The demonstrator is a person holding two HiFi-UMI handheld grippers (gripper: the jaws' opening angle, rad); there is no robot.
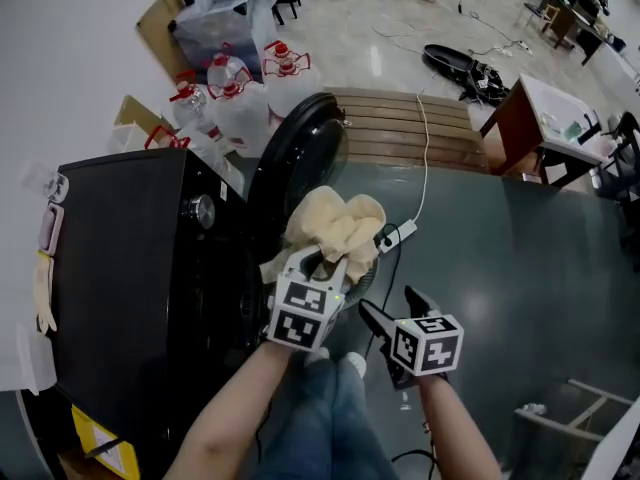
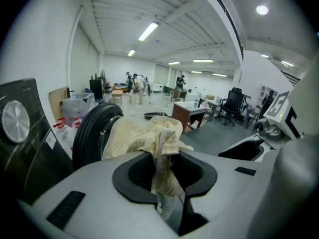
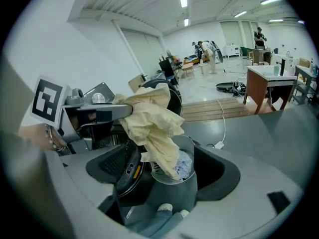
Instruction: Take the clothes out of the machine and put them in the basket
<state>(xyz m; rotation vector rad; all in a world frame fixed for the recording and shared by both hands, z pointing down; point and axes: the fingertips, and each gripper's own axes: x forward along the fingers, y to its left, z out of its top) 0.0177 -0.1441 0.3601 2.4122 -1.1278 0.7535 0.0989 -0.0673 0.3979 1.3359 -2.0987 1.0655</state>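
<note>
I see a big hall with a grey floor (image 1: 520, 258), and the black machine (image 1: 130, 258) stands on my left with its round door (image 1: 300, 153) open. My left claw (image 1: 320, 266) is nearly closed and pinches a yellow cloth (image 1: 338, 223), so the cloth hangs over the basket (image 3: 172, 190), ready to drop in, I think. My right claw (image 1: 398, 310) is wide open with nothing in it. The right claw view shows the basket under the cloth, with a blue and white thing inside. The head view mostly hides the basket.
</note>
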